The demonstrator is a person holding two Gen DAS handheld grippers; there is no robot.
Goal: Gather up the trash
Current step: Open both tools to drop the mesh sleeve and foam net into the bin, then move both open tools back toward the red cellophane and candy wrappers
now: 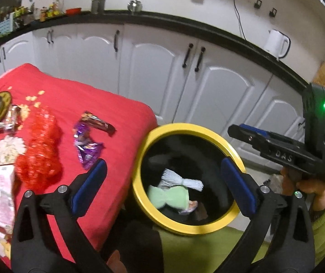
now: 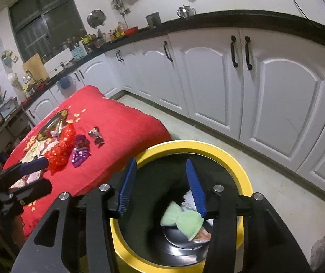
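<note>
Hovering above the yellow-rimmed bin (image 2: 242, 159), both the left gripper (image 1: 162, 182) and right gripper (image 2: 162, 182) gape empty — green paper cups (image 2: 182, 221) lie inside (partway done), while purple wrappers (image 1: 87, 145) and red netting (image 1: 40, 154) remain on the red tablecloth (image 1: 116, 113).

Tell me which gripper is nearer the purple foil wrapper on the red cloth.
Left. The left gripper sits beside the purple foil wrapper; the right gripper is over the yellow-rimmed bin.
</note>
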